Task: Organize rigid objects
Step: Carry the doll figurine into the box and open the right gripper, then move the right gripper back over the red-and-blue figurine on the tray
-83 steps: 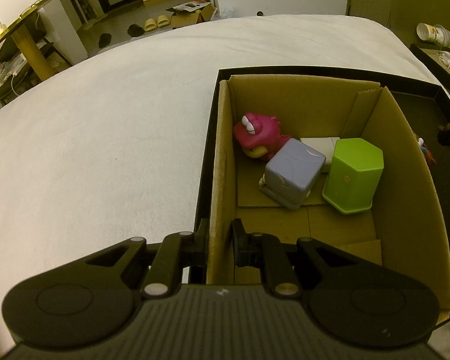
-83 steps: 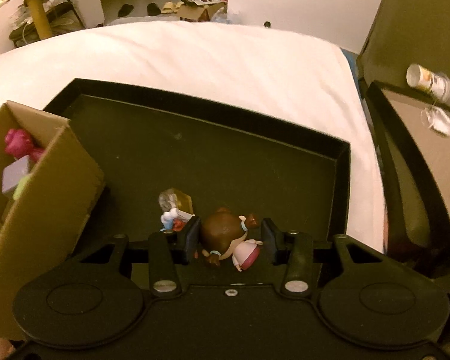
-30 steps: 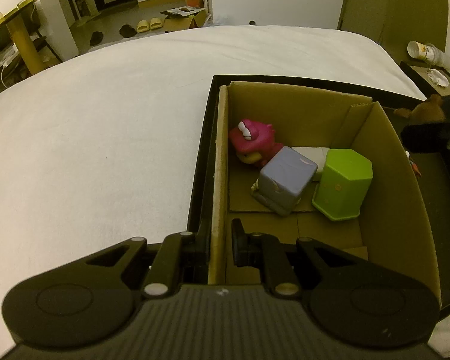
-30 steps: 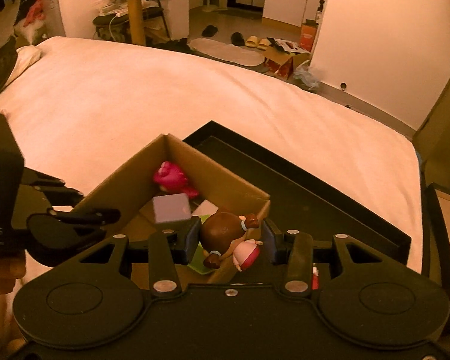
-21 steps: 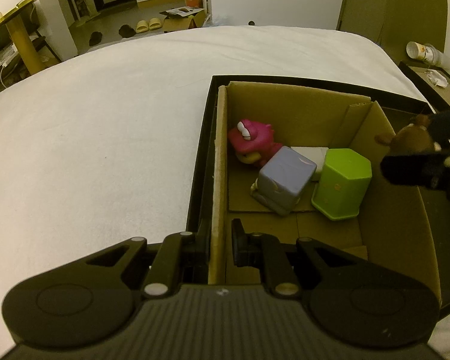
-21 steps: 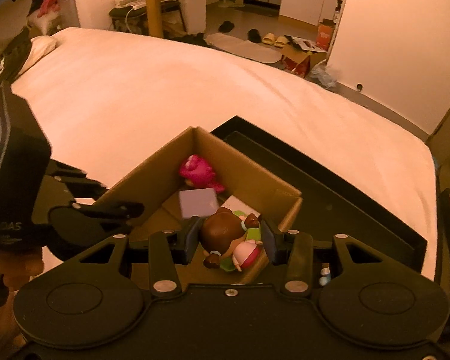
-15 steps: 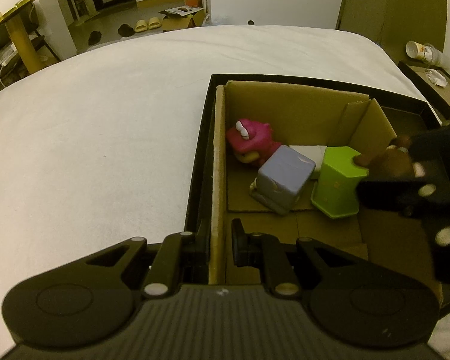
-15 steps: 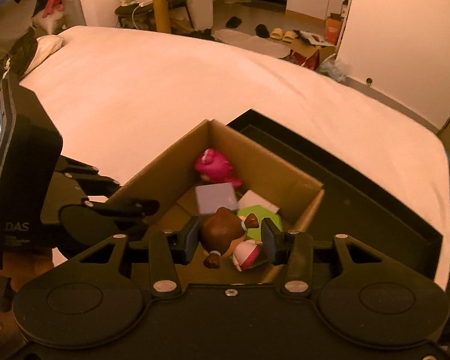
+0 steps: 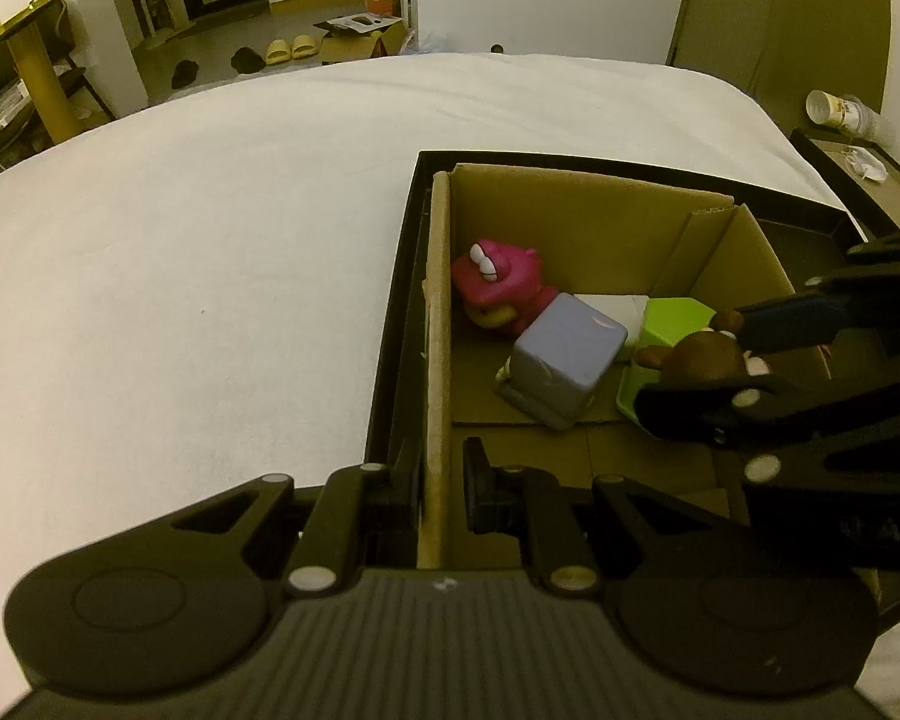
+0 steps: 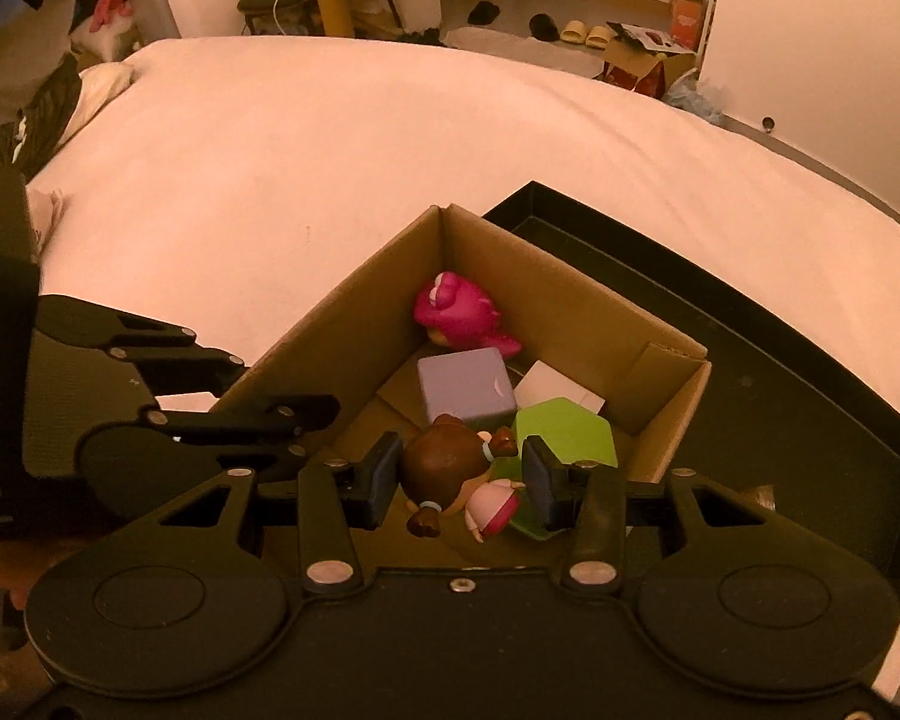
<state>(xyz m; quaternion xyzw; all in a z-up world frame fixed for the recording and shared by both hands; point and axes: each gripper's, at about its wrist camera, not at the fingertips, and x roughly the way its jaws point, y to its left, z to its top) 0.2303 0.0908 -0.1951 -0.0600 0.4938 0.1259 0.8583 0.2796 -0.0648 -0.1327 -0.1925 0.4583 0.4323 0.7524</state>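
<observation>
- Behind the scene a white bed (image 10: 390, 192) is seen, on which a black tray (image 10: 780, 396) is laid, with a cardboard box (image 9: 582, 222) set at the tray's left end.
- One wall of the cardboard box is clamped between the closed jaws of the left gripper (image 9: 442, 489), presumably so that the box is kept steady while it is filled.
- A brown figurine (image 10: 450, 468) is pinched sideways in the jaws of the right gripper (image 10: 459, 480) and is held above the box interior, close over a green block (image 10: 564, 426).
- Already lying in the box are a pink toy (image 10: 453, 309), a lavender cube (image 10: 465, 387) and a white block (image 10: 558, 393), so a drop into the free floor nearer the left gripper is judged likely.
- Compared with 2.8 s ago, the figurine has been carried from low over the tray to above the box; the left grip on the wall is unchanged.
</observation>
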